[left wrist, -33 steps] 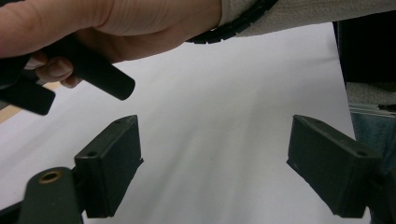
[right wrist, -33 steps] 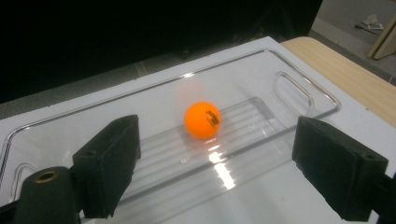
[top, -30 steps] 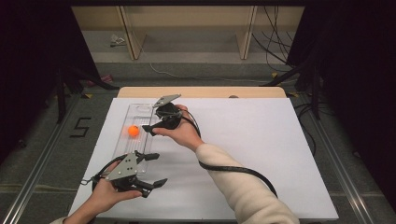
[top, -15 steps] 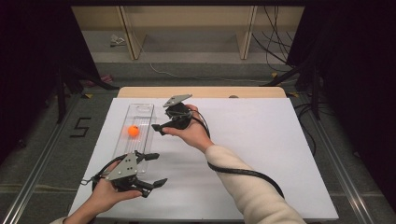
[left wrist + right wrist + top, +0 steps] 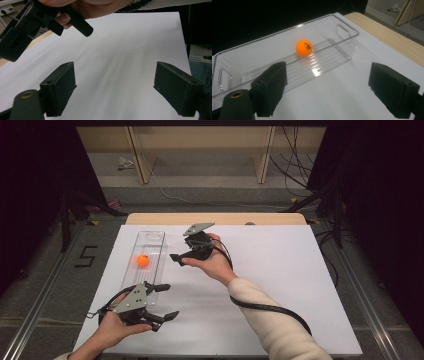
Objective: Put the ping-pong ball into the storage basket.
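Black jaws, right gripper [image 5: 182, 258]: yours, standing wide apart with nothing between them; in the right gripper view the two pads [image 5: 270, 88] frame bare white sheet. You hold it above the table [image 5: 280, 285], just to the right of the clear bin [image 5: 150, 238], its jaws pointing left toward the bin's near wall.

Item, orange ball [image 5: 304, 47]: lies loose on the ribbed floor of the clear bin, about midway along its length, apart from both end walls. From your right gripper it lies ahead and a little to the left in that gripper's own view, beyond the bin's long side wall. That wall stands between the jaws and the ball, so a reach would likely have to go over the rim and down, not straight in.

Item, clear bin: a long, narrow, transparent box with a cut-out handle at each end. Its long axis runs away from you along the left part of the table; your right gripper faces it broadside.

Item, left gripper [image 5: 164, 301]: jaws also held wide apart, empty, low over the near left of the table, just beyond the bin's near end. In the left gripper view it looks across bare white surface toward your right hand [image 5: 82, 8].

Nearness: your right gripper is the closer to the ball; the left one sits well back from it.
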`<state>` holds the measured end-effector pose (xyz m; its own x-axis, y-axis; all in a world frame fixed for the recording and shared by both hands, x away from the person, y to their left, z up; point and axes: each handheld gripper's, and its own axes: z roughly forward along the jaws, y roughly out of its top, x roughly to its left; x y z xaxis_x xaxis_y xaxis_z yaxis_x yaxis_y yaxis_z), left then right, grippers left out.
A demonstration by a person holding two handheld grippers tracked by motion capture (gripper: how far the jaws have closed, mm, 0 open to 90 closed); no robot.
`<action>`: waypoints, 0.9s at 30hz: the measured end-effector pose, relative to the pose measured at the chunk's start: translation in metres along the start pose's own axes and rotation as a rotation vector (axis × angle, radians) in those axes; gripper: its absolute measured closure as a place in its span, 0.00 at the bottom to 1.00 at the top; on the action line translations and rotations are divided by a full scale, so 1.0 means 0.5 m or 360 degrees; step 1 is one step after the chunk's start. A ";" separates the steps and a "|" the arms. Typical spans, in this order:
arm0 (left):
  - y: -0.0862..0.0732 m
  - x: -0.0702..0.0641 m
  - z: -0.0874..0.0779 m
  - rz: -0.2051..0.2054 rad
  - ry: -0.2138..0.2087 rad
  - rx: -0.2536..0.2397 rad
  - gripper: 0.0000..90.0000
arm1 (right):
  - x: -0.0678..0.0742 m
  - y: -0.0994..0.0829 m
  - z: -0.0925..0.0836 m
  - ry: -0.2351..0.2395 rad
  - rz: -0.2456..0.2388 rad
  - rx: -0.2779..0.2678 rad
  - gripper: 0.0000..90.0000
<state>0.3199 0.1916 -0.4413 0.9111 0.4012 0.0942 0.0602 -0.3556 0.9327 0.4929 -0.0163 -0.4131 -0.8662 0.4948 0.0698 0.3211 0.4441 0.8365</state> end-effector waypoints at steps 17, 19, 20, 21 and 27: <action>0.000 0.000 0.000 -0.0005 0.0001 0.0005 0.19 | -0.007 -0.028 -0.043 -0.0018 0.0009 -0.0017 0.18; 0.000 0.000 0.000 -0.0005 0.0003 0.0005 0.19 | -0.008 -0.032 -0.048 -0.0023 0.0015 -0.0020 0.18; 0.000 0.000 0.000 -0.0005 0.0003 0.0005 0.19 | -0.009 -0.034 -0.050 -0.0024 0.0017 -0.0019 0.18; 0.000 0.000 0.000 -0.0005 0.0003 0.0005 0.19 | -0.010 -0.036 -0.053 -0.0028 0.0024 -0.0018 0.18; 0.000 0.000 0.000 -0.0005 0.0004 0.0007 0.19 | -0.012 -0.049 -0.065 -0.0038 0.0038 -0.0022 0.18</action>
<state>0.3201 0.1918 -0.4415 0.9100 0.4043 0.0923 0.0646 -0.3580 0.9315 0.4779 -0.0546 -0.4164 -0.8489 0.5229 0.0772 0.3363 0.4215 0.8422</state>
